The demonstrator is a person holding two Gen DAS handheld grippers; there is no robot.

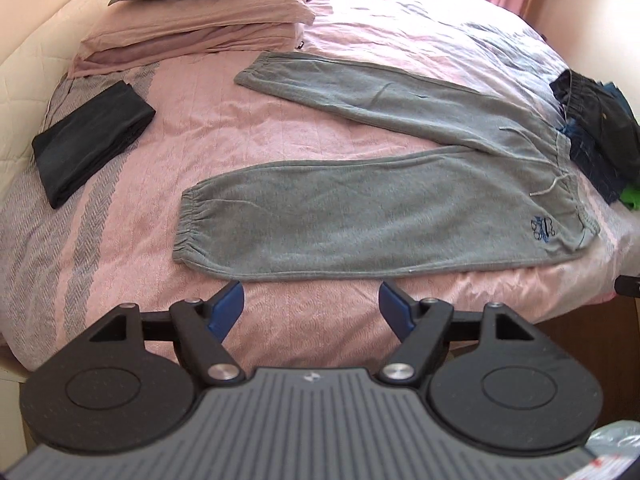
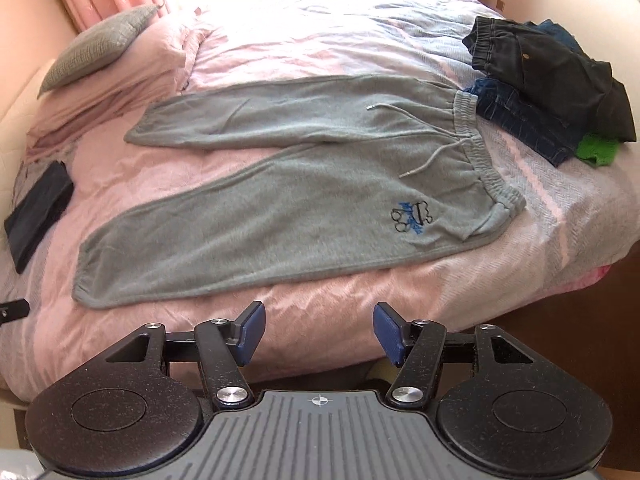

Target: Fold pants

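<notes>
Because folding needs the whole garment within reach, the grey sweatpants (image 1: 380,204) lie flat and face up on a pink bedspread (image 1: 200,152), legs spread in a narrow V. The cuffs point toward the pillows (image 1: 192,20) and the waistband (image 2: 476,148), with its loose drawstring (image 2: 432,156), sits toward the opposite end. A small embroidered logo (image 2: 412,220) marks the hip nearest the bed's edge. No fold has been made, so the task looks to be at its very start.

A folded dark garment (image 1: 88,136) rests well apart near the pillows, probably already finished and set aside. A heap of dark and denim clothes (image 2: 540,80) lies just beside the waistband, likely waiting its turn; whether it touches the waistband is hard to tell through the lens distortion.

Both tools hover off the bed's near edge, aimed forward across the mattress. The left gripper (image 1: 312,304) faces the near leg with its blue pads (image 1: 228,304) wide apart and empty. The right gripper (image 2: 318,328) faces the hip, its fingers likewise spread, holding nothing.
</notes>
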